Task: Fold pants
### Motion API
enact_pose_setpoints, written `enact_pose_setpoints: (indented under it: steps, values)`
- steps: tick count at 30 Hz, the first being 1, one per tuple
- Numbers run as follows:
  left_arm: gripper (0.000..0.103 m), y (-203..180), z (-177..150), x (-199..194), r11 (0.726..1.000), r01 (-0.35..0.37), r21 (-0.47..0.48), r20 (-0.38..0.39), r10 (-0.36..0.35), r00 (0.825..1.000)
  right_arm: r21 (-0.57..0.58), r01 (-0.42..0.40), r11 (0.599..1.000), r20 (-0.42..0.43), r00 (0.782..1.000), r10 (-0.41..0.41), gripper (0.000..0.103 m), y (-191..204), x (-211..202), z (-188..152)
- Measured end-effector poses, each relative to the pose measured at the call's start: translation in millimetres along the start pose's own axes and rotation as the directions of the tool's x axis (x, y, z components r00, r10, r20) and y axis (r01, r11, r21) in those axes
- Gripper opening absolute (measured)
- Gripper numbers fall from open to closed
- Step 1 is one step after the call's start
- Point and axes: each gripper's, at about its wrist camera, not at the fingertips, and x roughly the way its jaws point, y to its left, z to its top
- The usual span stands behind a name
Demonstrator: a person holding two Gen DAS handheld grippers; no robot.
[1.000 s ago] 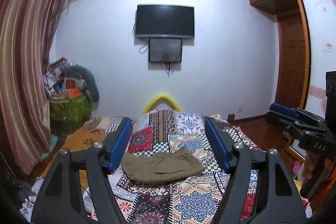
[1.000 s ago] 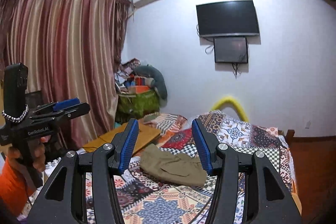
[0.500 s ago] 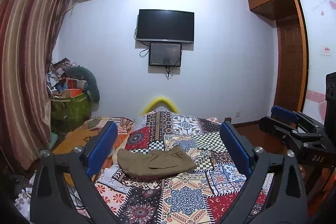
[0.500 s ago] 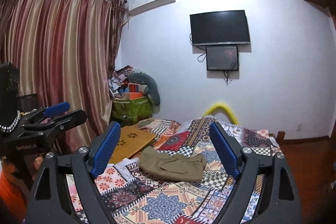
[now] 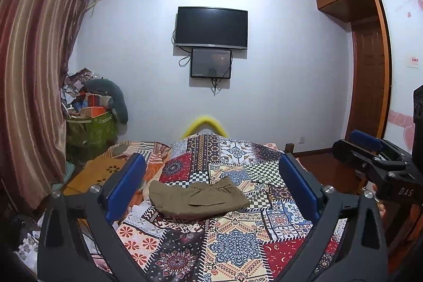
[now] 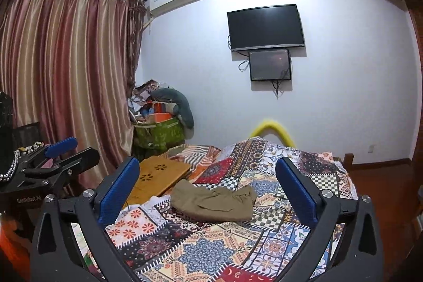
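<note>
Olive-brown pants (image 5: 198,198) lie folded in a compact bundle on the patchwork quilt (image 5: 238,245) in the middle of the bed. My left gripper (image 5: 211,163) hovers short of them, its blue-padded jaws opening wide with nothing between them. The right wrist view shows the same pants (image 6: 214,202) ahead. My right gripper (image 6: 206,163) is also opening, its jaws bare and apart from the cloth. Each gripper shows at the edge of the other's view, the right gripper (image 5: 370,149) and the left gripper (image 6: 60,157).
A wooden lap tray (image 6: 161,173) lies on the bed left of the pants. A green bag (image 6: 158,134) piled with clutter stands in the corner by the striped curtain (image 6: 66,83). A TV (image 5: 211,27) hangs on the far wall, and a wardrobe (image 5: 367,57) stands at right.
Both grippers' jaws have spread from partly closed to wide. The left view has dropped slightly and shows more of the quilt. The pants have not moved.
</note>
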Motion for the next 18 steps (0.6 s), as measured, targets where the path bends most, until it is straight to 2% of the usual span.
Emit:
enact_pose_setpoints:
  steps: [18]
  values:
    - [0.102,1.3,-1.9,9.9,1.000,0.003,0.000,-0.020,-0.003,1.000,0.004,0.001,1.000,-0.011,1.000,-0.001,0.102,-1.8,-0.2,0.3]
